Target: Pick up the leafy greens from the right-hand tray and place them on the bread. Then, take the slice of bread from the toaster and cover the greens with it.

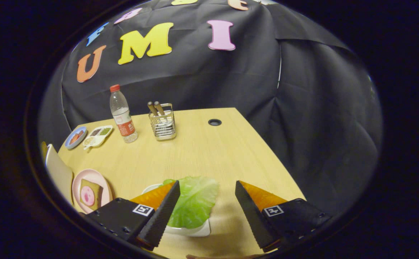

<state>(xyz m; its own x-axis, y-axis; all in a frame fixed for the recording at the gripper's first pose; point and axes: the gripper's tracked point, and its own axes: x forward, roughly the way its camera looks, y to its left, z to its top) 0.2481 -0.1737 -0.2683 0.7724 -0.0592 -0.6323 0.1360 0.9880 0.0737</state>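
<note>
The claw (207, 189) hangs over the near part of the wooden table (209, 151) with its two fingers (166, 207) spread wide apart, gripping nothing. Between them, closer to the left finger, lies the green leaf (195, 199) on a white tray (200, 231); the left fingertip overlaps the leaf's edge in the view, though whether it touches cannot be told. To the left of the fingers sits a pink plate (82, 178) holding a slice of bread (92, 190) with a round pink slice on top. Just left of the plate stands a pale, flat-sided object (58, 172), cut off by the view. Beyond the fingers, toward the far side of the table, are a water bottle (122, 115) with a red cap, a wire holder (162, 124) with two wooden handles sticking out, a divided dish (97, 136) and a small blue plate (75, 137). A dark round hole (215, 122) is set in the table to the right of the holder.
</note>
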